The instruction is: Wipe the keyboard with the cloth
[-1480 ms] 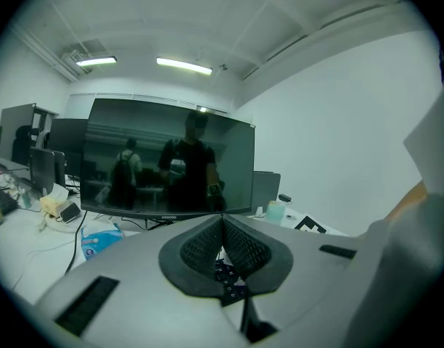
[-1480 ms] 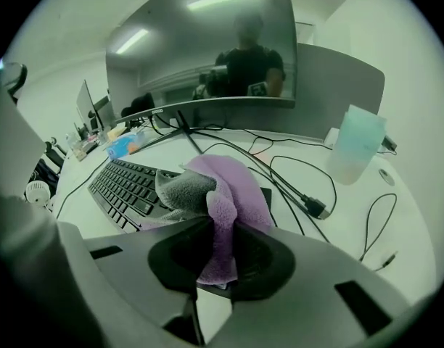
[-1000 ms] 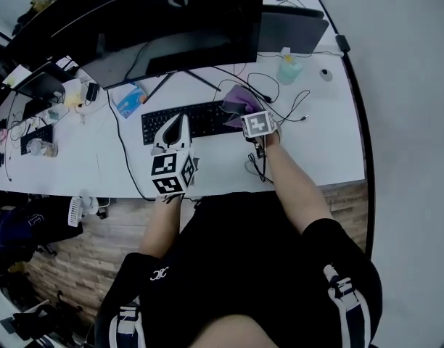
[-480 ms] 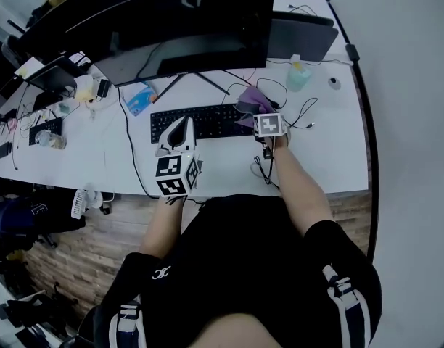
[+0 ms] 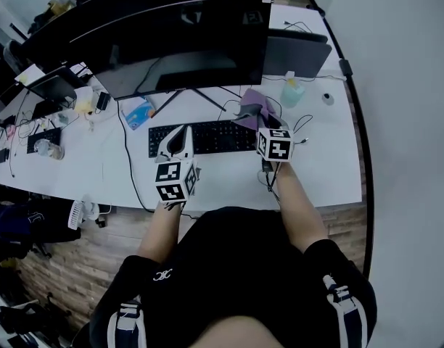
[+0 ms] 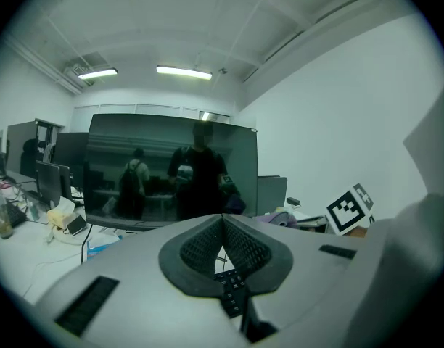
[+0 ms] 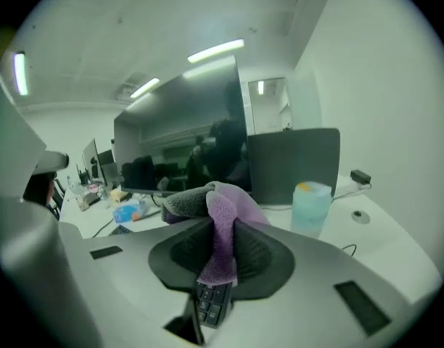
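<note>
On the white desk, before the wide monitor, we list:

- one black keyboard;
- one purple cloth, bunched, pinched between the jaws of the right gripper above the keyboard's right end;
- the left gripper, jaws pressed together on nothing, over the keyboard's left part.

Around these we note:

- a pale bottle behind, to the right;
- loose black cables just beside the keyboard's right end;
- the monitor's stand legs behind the keyboard;
- a blue packet to the left.
</note>
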`<action>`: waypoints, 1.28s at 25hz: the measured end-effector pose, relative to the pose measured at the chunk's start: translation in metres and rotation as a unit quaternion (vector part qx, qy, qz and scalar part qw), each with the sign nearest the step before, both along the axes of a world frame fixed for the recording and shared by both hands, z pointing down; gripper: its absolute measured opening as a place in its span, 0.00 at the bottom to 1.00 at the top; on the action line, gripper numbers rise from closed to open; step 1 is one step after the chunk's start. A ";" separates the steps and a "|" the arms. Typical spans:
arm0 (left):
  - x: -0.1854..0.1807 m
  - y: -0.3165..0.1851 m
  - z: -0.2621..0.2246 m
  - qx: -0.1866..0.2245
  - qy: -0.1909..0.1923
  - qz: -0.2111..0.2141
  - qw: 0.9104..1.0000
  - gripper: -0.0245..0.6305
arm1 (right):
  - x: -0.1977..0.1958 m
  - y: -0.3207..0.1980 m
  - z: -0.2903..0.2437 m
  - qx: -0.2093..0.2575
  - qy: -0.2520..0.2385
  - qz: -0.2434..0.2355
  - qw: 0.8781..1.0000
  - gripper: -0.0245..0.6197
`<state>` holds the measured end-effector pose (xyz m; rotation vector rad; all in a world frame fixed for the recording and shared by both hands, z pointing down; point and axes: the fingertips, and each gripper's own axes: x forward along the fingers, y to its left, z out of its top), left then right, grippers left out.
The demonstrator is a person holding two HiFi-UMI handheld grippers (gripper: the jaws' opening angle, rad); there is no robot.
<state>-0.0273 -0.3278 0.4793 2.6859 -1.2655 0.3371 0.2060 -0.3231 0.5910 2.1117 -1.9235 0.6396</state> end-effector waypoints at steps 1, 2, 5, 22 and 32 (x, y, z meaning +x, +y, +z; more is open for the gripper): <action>0.002 -0.001 -0.004 0.002 0.001 0.001 1.000 0.06 | 0.000 0.002 -0.018 0.021 0.002 0.001 1.000 0.17; 0.004 -0.001 -0.007 0.005 0.003 0.003 1.000 0.06 | 0.000 0.004 -0.036 0.042 0.005 0.003 0.999 0.17; 0.010 -0.003 -0.019 0.014 0.008 0.008 1.000 0.06 | 0.003 0.014 -0.086 0.103 0.016 0.008 0.995 0.17; 0.029 -0.009 -0.058 0.050 0.024 0.022 0.998 0.06 | 0.006 0.053 -0.180 0.223 0.054 0.019 0.973 0.17; 0.030 -0.004 -0.062 0.055 0.025 0.027 0.998 0.06 | 0.003 0.056 -0.184 0.229 0.054 0.018 0.972 0.17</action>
